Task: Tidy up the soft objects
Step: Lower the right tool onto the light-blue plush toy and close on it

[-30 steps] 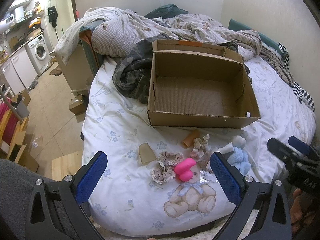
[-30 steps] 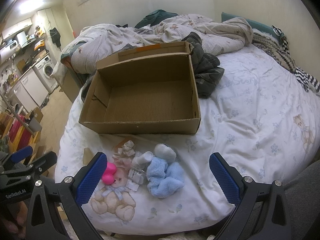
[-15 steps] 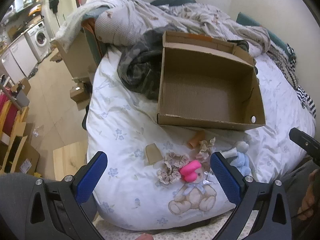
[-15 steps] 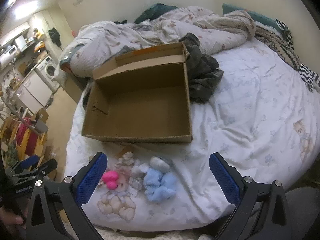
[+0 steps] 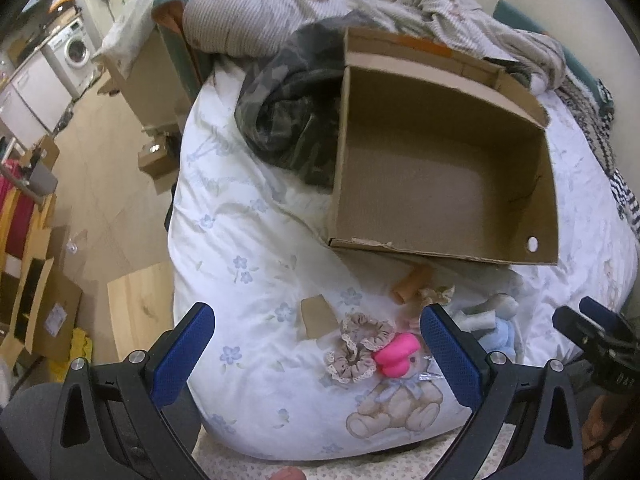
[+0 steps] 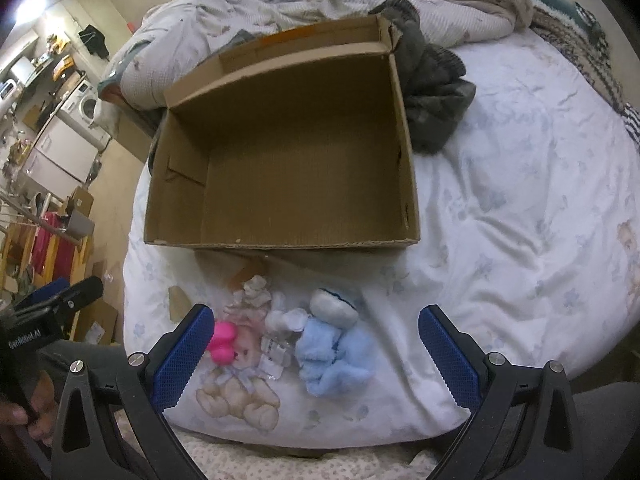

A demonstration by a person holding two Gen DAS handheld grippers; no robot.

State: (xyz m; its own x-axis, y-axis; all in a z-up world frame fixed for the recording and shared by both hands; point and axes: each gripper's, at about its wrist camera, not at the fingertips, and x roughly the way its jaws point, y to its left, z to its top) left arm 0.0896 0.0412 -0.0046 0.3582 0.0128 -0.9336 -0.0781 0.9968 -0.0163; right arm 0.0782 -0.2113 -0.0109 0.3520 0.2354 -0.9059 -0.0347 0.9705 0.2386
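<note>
- Holding my left hand-held gripper (image 5: 318, 354) above the near edge of the bed (image 5: 240, 240), I am keeping its blue fingers wide apart with nothing between them.
- Lying furthest left among the small things on the bed, a flat cardboard scrap (image 5: 318, 317) is sitting just beside a beige lace scrunchie (image 5: 357, 347).
- Touching the scrunchie's right side, a bright pink soft toy (image 5: 397, 355) is resting over the teddy bear printed on the sheet (image 5: 394, 410).
- Near the box's front wall, a small brown tube (image 5: 412, 284) is lying tilted, with a frilly cream scrunchie (image 6: 254, 294) close by on its right.
- Further right, a white fluffy piece (image 6: 286, 320) is lying beside a light blue plush toy (image 6: 334, 354), and a white and blue rounded soft piece (image 6: 334, 306) is touching the plush toy's far end.
- Behind all of these, the open cardboard box (image 6: 280, 244) is sitting on the bed with nothing inside it.
- Bunched against the box, dark clothing (image 6: 434, 96) is lying on the sheet, and a rumpled quilt (image 6: 400, 0) is piled at the far end of the bed.
- Holding my right hand-held gripper (image 6: 312, 354) over the blue plush toy and clear of it, I am keeping its fingers spread wide with nothing gripped.
</note>
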